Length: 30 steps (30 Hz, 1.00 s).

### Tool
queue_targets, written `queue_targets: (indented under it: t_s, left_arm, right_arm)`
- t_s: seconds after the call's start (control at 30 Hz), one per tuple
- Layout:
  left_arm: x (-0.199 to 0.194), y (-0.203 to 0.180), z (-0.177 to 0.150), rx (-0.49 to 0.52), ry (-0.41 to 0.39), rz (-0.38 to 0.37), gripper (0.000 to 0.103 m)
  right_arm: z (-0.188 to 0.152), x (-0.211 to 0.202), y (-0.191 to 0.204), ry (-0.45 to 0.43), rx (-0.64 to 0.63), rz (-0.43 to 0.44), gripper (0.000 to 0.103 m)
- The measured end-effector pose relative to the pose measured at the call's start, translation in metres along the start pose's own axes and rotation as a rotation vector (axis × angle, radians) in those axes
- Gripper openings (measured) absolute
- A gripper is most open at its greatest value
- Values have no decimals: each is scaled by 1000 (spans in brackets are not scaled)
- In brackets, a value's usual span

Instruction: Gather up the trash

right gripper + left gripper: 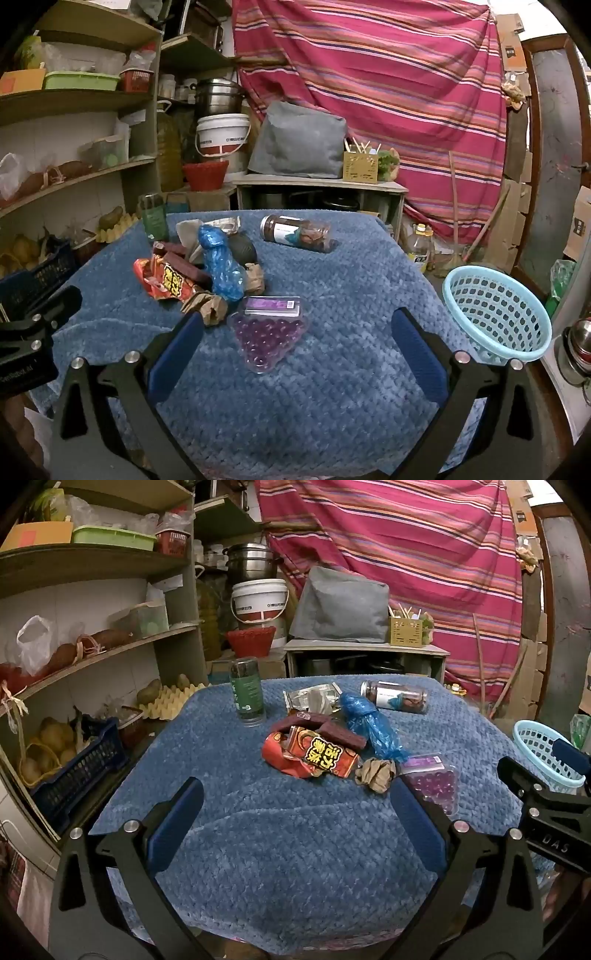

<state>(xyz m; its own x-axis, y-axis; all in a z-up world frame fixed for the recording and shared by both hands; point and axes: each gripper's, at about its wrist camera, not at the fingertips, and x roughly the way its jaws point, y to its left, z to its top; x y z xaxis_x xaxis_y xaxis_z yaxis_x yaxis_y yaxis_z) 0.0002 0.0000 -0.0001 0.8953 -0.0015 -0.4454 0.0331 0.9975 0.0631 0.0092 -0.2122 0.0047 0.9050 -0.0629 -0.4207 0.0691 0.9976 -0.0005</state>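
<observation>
Trash lies in a pile on the blue-covered table (280, 842): a red snack wrapper (314, 757), a dark maroon wrapper (325, 725), a crumpled blue plastic bag (369, 723), a brown paper ball (376, 773), silver foil packets (314, 698) and a clear pack of purple beads (267, 332). A light blue basket (495, 314) stands at the table's right edge. My left gripper (295, 797) is open and empty, short of the pile. My right gripper (295, 325) is open and empty, with the bead pack between its fingers and a little ahead.
A green jar (247, 690) stands upright at the table's far left. A clear jar (395, 696) lies on its side at the back. Shelves with boxes and produce (74, 657) line the left. A low cabinet (365, 657) and striped curtain (406, 554) are behind.
</observation>
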Motion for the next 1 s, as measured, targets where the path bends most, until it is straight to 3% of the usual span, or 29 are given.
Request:
queue_targets:
  t_s: [1.0]
  left_arm:
    - [6,1,-8,-8,9,-3,98]
  right_arm:
    - [0,-2,-4,-9,0,-5,99]
